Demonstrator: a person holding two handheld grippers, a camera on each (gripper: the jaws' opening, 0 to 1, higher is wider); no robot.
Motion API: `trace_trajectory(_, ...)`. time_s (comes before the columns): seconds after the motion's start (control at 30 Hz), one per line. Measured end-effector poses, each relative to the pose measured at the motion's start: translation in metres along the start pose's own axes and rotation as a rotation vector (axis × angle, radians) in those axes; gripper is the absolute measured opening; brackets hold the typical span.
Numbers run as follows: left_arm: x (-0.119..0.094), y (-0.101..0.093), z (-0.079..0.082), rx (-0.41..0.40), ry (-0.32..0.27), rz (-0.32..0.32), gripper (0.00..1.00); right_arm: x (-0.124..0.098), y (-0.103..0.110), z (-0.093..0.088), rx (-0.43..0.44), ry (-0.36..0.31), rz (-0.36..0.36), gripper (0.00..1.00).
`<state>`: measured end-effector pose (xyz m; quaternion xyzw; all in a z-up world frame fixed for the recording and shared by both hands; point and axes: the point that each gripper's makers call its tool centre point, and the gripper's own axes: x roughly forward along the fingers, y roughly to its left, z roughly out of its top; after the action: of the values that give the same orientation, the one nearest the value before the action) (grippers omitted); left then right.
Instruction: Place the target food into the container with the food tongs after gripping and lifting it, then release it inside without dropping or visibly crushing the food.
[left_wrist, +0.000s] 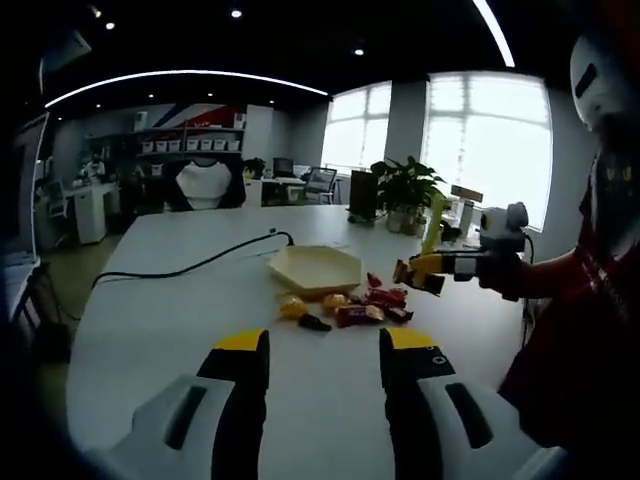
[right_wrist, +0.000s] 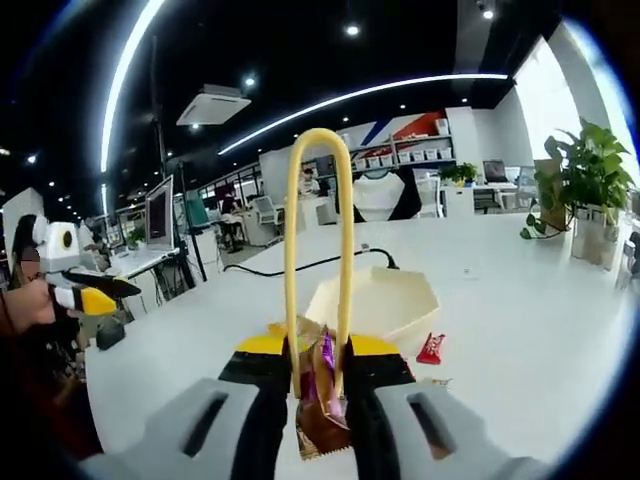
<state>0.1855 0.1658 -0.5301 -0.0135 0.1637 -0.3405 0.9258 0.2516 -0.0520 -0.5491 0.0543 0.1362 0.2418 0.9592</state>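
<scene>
Right gripper (right_wrist: 318, 385) is clamped on yellow food tongs (right_wrist: 318, 250), whose loop stands upright above its jaws; a brown wrapped snack (right_wrist: 322, 415) sits pinched in the tongs between the jaws, lifted off the white table (left_wrist: 160, 320). Behind it lies the cream container (right_wrist: 385, 295), a red candy (right_wrist: 431, 348) beside it. Left gripper (left_wrist: 323, 345) hovers with jaws apart, holding nothing, near the candy pile (left_wrist: 350, 305) just beside the container.

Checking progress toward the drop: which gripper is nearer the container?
Right. The right gripper, holding tongs and a snack, hovers beside the container; the left gripper hangs back, past the candy pile.
</scene>
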Motion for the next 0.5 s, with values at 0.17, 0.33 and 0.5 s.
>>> trace_trajectory(0.17, -0.005, 0.004, -0.002, -0.01, -0.004, 0.022, 0.47, 0.016, -0.011, 0.013, 0.009, -0.018, -0.009, 0.16)
trace_trajectory(0.33, -0.014, 0.011, -0.003, -0.02, -0.008, 0.055, 0.47, 0.032, -0.025, 0.036, -0.006, -0.057, -0.017, 0.16)
trace_trajectory(0.5, -0.02, 0.016, -0.008, -0.035, -0.003, 0.082, 0.47, 0.053, -0.042, 0.059, -0.016, -0.095, -0.03, 0.16)
